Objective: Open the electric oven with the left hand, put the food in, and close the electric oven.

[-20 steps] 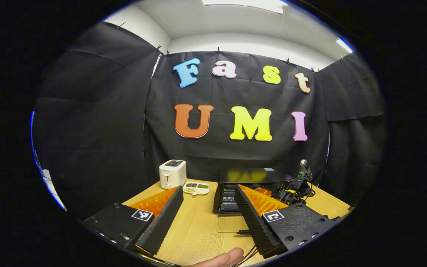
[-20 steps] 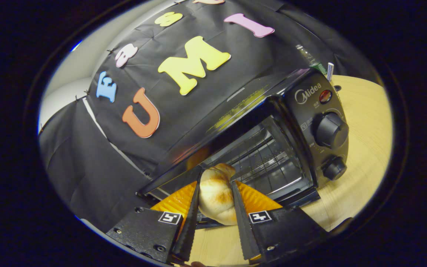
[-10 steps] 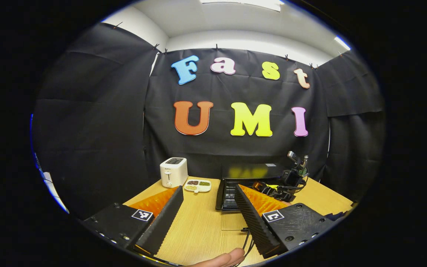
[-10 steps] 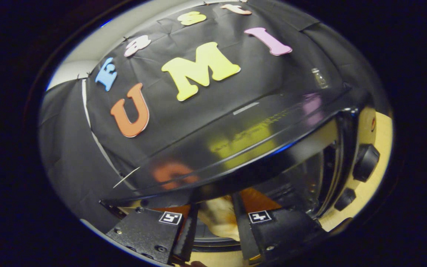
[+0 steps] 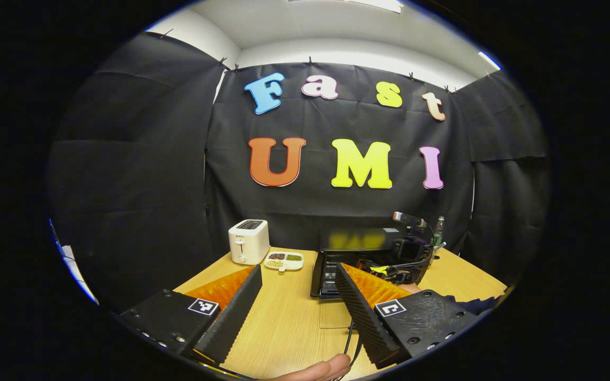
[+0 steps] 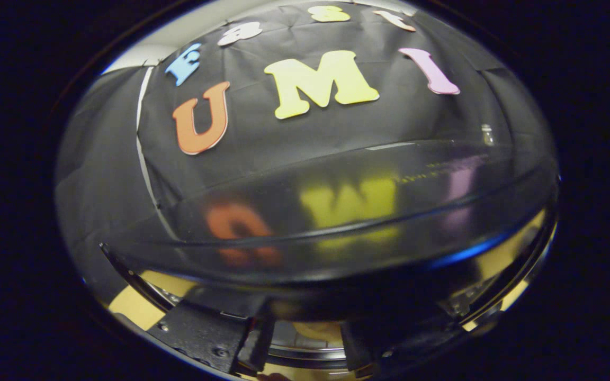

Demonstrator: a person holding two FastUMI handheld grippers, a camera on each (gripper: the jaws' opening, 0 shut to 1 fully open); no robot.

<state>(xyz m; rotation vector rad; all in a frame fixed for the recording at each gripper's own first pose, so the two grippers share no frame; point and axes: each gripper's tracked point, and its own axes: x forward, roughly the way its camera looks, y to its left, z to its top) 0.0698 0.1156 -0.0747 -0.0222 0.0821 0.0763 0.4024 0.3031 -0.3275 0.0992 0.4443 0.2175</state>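
Oven (image 5: 358, 253) open, bun (image 6: 320, 331) inside.

A light wooden tabletop (image 5: 284, 323) carries a white toaster (image 5: 248, 241), a white divided dish (image 5: 284, 260) and a black electric oven (image 5: 360, 254).

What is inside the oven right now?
The right tongs reach into the open oven, with something pale, likely the bread roll, between them. It is too dark to see more.

Ceiling lights (image 5: 374, 4) brighten the booth; the glossy oven top (image 6: 337, 211) mirrors blurred colours, its inside dark, edges bulging.
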